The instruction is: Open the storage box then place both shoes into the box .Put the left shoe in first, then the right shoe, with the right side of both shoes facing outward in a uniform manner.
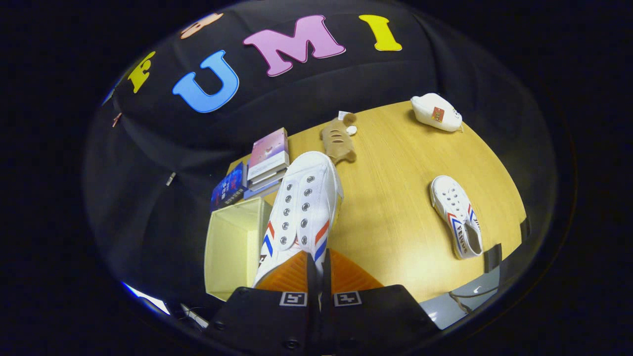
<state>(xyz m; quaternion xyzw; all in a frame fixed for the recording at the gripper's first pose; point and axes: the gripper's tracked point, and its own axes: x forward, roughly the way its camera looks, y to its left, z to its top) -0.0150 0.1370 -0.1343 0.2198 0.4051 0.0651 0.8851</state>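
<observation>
Open box (232,247) mouth unobstructed (books (264,163) crowd its far side).

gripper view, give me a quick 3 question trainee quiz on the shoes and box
1. True or false: the gripper has its jaws closed on a white shoe.
2. Where does the second shoe lie? A) inside the storage box B) on the wooden table, apart from the box C) on the stack of books
3. Fill in: the open storage box sits just in front of the stack of ____.

Key: 1 true; 2 B; 3 books.
</observation>
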